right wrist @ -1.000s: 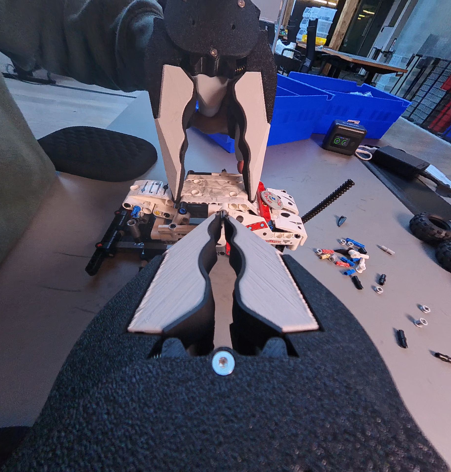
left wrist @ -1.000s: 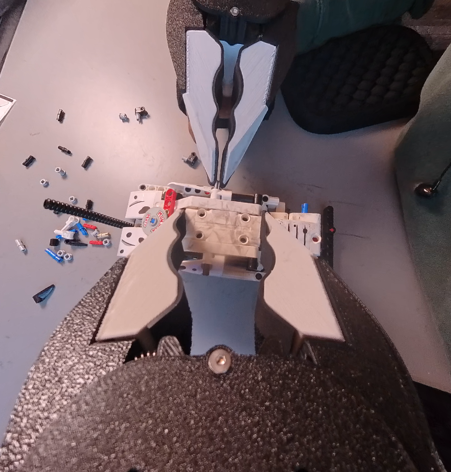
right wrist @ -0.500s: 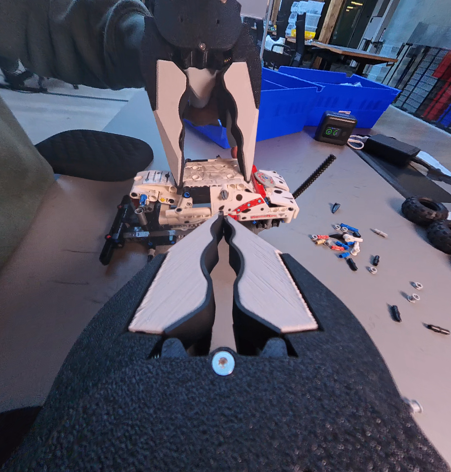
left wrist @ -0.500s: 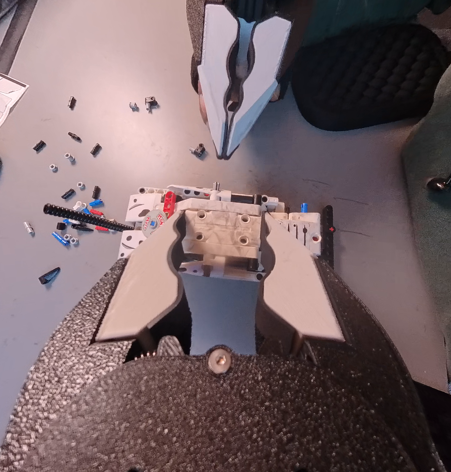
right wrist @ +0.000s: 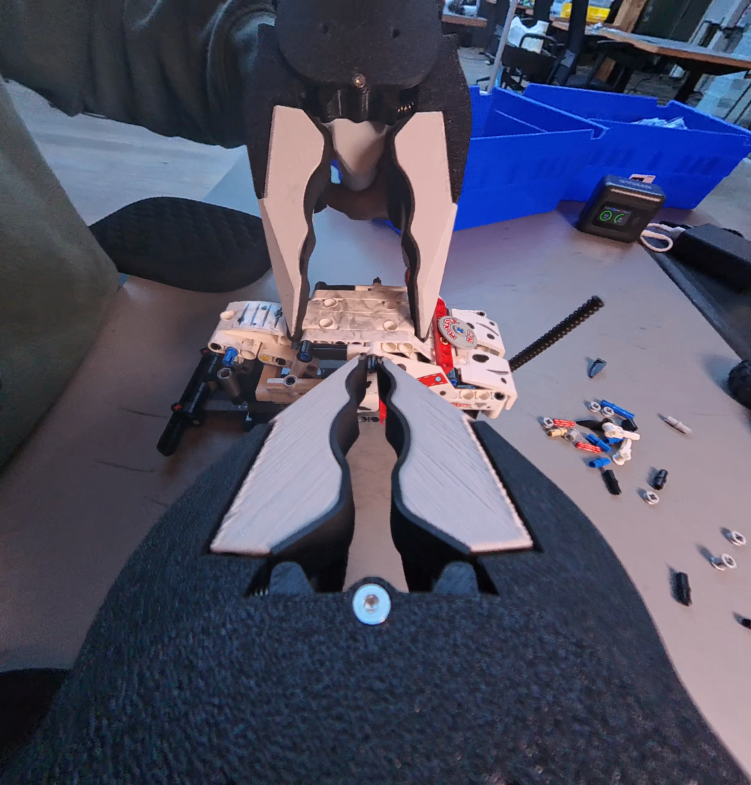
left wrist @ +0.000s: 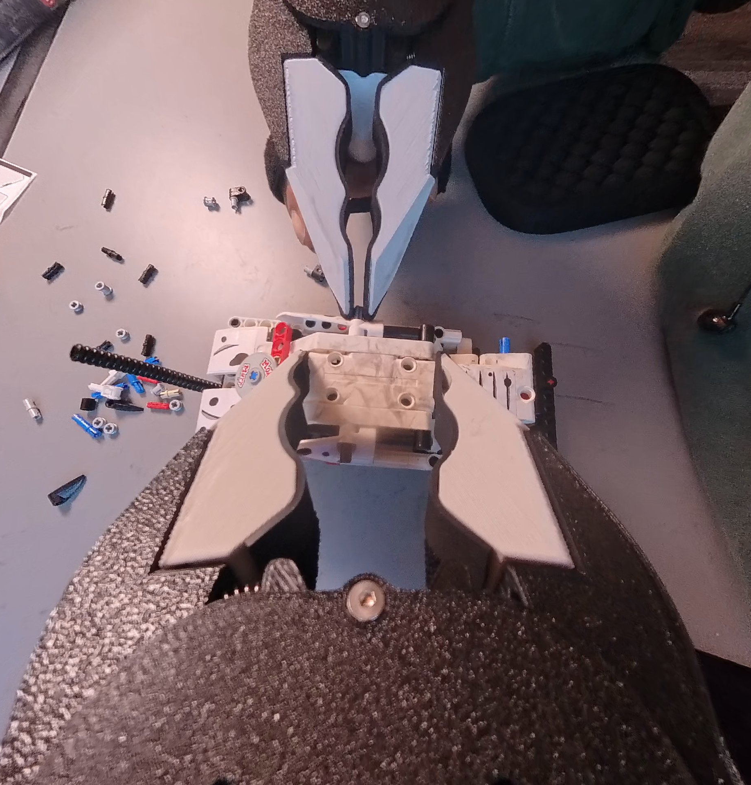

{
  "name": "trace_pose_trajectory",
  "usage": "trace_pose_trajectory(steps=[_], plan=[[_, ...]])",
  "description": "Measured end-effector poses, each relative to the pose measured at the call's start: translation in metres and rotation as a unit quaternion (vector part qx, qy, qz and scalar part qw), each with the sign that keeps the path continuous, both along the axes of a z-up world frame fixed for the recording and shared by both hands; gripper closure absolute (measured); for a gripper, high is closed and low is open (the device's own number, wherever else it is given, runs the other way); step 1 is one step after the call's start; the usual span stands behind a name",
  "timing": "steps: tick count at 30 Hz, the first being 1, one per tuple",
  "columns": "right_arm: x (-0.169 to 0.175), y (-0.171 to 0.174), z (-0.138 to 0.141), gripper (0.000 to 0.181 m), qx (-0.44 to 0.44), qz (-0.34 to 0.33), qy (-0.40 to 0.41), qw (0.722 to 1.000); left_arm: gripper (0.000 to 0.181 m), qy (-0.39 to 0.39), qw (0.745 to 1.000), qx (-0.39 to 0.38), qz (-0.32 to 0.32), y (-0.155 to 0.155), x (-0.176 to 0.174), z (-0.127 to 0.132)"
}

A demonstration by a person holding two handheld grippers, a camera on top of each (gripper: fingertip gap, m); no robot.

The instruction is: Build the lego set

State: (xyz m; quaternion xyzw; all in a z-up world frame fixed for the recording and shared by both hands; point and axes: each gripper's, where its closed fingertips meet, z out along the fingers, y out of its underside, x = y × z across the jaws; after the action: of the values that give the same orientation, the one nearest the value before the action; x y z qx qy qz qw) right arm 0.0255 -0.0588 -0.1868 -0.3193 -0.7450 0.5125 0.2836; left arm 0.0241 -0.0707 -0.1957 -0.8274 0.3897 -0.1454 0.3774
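Bracing white-and-red brick vehicle [left wrist: 367,391], left gripper [left wrist: 368,384] clamps its roof; right gripper [right wrist: 368,360], tips together at twelve o'clock edge on small grey pin [left wrist: 357,325], could slip sideways.

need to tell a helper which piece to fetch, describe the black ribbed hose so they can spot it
Find the white lego model mid-table. The hose pokes out of its side, toward the loose pins. It is the only long, ridged black rod; every other loose piece is tiny.
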Motion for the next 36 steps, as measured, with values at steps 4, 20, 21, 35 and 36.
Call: trace_pose_trajectory(steps=[4, 20, 21, 35, 36], plan=[[-0.003, -0.001, 0.001, 0.181, 0.038, -0.002, 0.022, 0.999, 0.125, 0.001, 1.0, -0.001, 0.005, 0.0, -0.002, 0.0], [0.007, 0.009, -0.001, 0.162, -0.05, -0.027, -0.005, 0.998, 0.125, -0.04, 0.999, 0.026, 0.018, 0.001, -0.001, 0.002], [0.007, 0.005, -0.001, 0.159, -0.042, -0.022, -0.007, 0.999, 0.125, -0.042, 0.998, 0.03, 0.02, 0.001, 0.0, 0.002], [0.0, 0.003, -0.001, 0.18, 0.084, 0.01, -0.02, 0.996, 0.125, -0.067, 0.996, 0.053, 0.014, 0.001, 0.003, 0.003], [0.0, 0.002, -0.001, 0.18, 0.1, 0.012, -0.016, 0.995, 0.125, -0.066, 0.996, 0.053, 0.014, 0.001, 0.002, 0.003]])
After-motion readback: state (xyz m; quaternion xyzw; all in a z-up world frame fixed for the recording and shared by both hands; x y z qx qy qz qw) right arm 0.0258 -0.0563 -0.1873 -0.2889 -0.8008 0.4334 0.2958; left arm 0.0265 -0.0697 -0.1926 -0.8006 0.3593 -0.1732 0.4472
